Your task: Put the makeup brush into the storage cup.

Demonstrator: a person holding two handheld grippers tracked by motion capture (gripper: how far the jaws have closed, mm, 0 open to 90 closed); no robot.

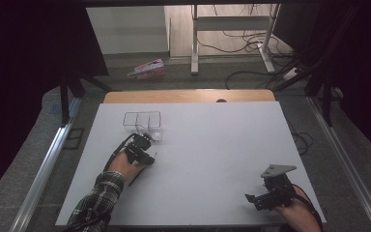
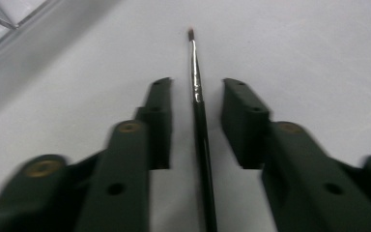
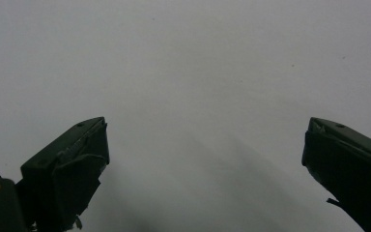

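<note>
Right tool (image 1: 259,199) rests low on the white surface (image 1: 212,154), jaws spread wide with nothing between. Left tool (image 2: 195,104) straddles a thin brush (image 2: 196,92) lying on the surface; jaws stand narrowly apart, pads clear of it. Beyond sits a clear box (image 1: 143,122).

Brush (image 2: 202,130): glossy black handle, shiny metal collar, reddish bristle tip. Left gripper (image 2: 195,104) jaws were matt black plastic with brass-looking inserts. Table (image 1: 212,145) top was smooth matt white, with a bare wood strip at the far edge. Box (image 1: 144,124) looked like clear plastic. Sleeve (image 1: 99,198) was plaid cloth.
</note>
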